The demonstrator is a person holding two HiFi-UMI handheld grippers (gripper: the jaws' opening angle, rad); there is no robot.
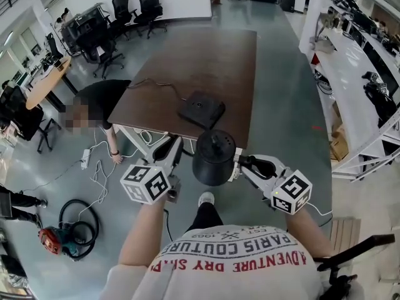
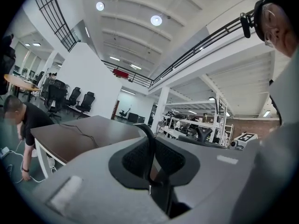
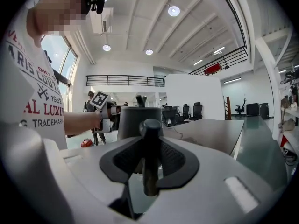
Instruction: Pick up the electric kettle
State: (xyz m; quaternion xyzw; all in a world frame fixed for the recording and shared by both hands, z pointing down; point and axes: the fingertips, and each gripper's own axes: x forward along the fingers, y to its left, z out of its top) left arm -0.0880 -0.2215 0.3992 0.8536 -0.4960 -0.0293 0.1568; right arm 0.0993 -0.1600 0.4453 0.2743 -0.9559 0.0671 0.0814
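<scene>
The black electric kettle hangs in the air just off the near edge of the brown table, held between both grippers. My right gripper is shut on the kettle's handle, which stands upright between its pads. The left gripper sits against the kettle's left rim. A thin black edge of the kettle is pinched between its pads. In the right gripper view the kettle body shows ahead, with the left gripper at its side. The kettle's black base lies on the table, cord attached.
A person crouches at the table's left corner, near a power strip and cables on the floor. A red and teal machine with a hose lies at lower left. Office chairs stand at the back, white benches to the right.
</scene>
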